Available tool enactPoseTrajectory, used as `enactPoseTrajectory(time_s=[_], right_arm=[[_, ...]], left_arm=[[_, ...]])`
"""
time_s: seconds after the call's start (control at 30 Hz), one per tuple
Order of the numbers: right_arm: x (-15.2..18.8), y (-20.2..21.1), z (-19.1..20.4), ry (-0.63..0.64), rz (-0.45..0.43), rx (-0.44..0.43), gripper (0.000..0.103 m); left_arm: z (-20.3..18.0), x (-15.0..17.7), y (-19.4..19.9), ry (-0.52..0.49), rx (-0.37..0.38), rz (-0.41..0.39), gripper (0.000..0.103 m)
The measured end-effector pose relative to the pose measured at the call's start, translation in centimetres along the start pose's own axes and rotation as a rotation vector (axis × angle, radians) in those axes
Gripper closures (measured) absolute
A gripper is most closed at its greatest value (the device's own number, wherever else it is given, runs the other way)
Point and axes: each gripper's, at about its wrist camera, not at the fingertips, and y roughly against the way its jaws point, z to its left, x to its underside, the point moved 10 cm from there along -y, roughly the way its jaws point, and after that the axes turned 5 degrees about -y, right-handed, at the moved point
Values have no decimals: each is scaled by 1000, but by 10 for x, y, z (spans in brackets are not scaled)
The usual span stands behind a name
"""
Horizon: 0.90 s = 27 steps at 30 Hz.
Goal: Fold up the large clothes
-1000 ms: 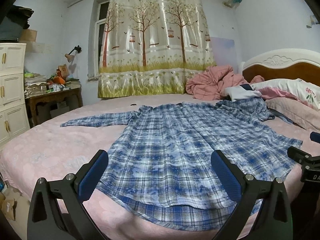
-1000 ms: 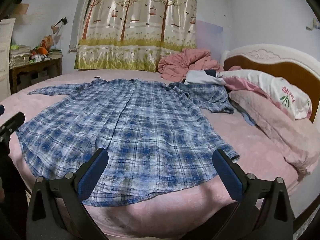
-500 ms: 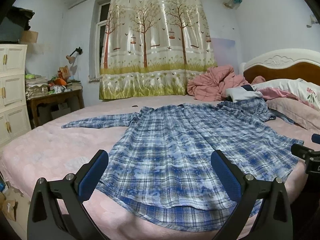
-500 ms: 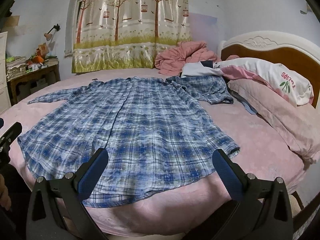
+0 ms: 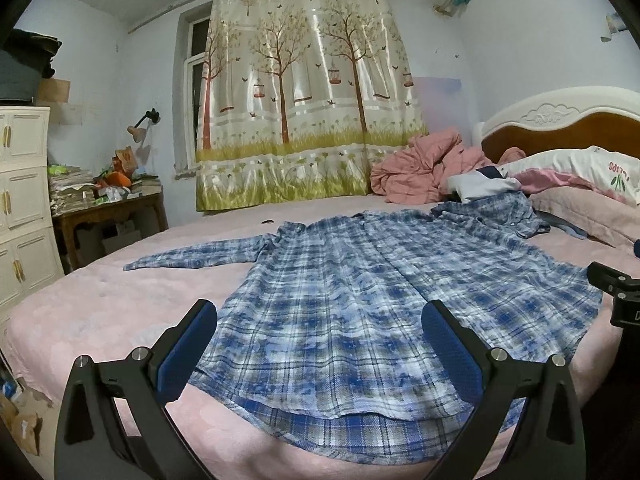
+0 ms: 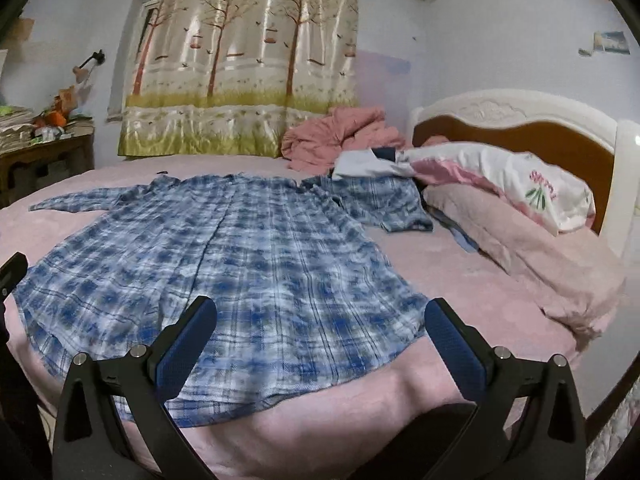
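Note:
A large blue and white plaid shirt (image 5: pixel 340 292) lies spread flat on the pink bed (image 5: pixel 92 312), hem toward me, collar toward the far side. Its left sleeve (image 5: pixel 200 254) stretches straight out; its right sleeve (image 6: pixel 380 204) lies bunched near the pillows. The shirt also shows in the right wrist view (image 6: pixel 240 260). My left gripper (image 5: pixel 320 344) is open and empty, hovering over the hem. My right gripper (image 6: pixel 320 340) is open and empty over the hem's right part.
Pillows (image 6: pixel 520 240) and a crumpled pink quilt (image 5: pixel 420 172) lie by the wooden headboard (image 6: pixel 520 136). A cluttered wooden table (image 5: pixel 108 208) and a white cabinet (image 5: pixel 24 200) stand at the left. A tree-print curtain (image 5: pixel 300 100) covers the window.
Both grippers have shifted slightly; the right wrist view has tilted and moved in closer over the shirt's hem. Both stay open. The shirt has not moved.

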Motion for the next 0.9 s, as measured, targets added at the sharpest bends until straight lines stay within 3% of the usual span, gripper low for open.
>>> enactPoseTrajectory(time_s=[0.13, 0.43, 0.67, 0.77, 0.9], right_arm=[[5, -6, -5, -57, 45, -44, 0], [3, 1, -10, -54, -1, -15, 0], [15, -5, 1, -95, 117, -180, 0], [23, -12, 3, -147, 179, -250, 0], [37, -25, 5, -180, 266, -268, 0]], left_arm=[[-2, -2, 2, -3, 18, -4, 0], [-1, -5, 6, -9, 14, -2, 0], [-4, 20, 11, 151, 168, 138, 0], [-9, 28, 0, 144, 160, 186, 4], [-13, 50, -12, 180, 175, 300, 9]])
